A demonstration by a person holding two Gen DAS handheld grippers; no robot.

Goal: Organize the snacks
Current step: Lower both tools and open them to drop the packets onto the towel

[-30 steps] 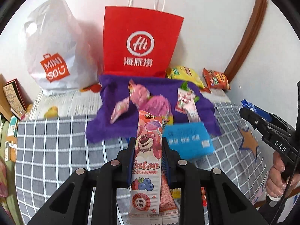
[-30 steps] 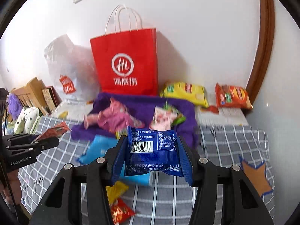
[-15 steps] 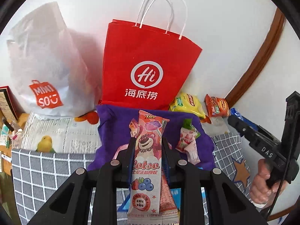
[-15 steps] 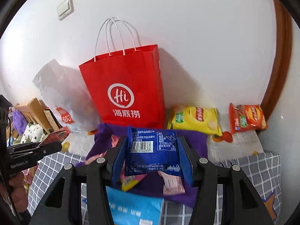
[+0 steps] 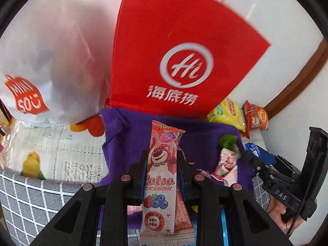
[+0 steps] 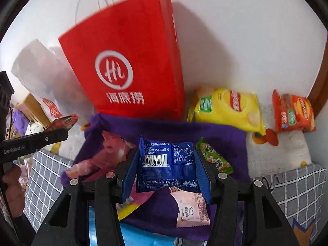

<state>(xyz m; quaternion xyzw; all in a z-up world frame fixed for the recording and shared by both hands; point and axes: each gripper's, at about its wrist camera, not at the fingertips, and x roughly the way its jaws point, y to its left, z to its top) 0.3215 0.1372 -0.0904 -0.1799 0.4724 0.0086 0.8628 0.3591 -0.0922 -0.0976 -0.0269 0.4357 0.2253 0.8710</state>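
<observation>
Two loads in transit: left claw (image 5: 161,164) pinching pink wafer bar (image 5: 161,176), right claw (image 6: 166,164) pinching blue packet (image 6: 167,162). Red bag (image 6: 131,65) ahead; next, likely lift over its rim.

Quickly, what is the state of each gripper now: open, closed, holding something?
Left gripper: closed on the pink Lotso snack bar.
Right gripper: closed on the blue snack packet.

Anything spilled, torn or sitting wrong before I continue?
Nothing spilled or torn. The red paper bag leans, likely fisheye tilt. Loose snacks lie jumbled on the purple cloth; chip bags sit apart by the wall.
</observation>
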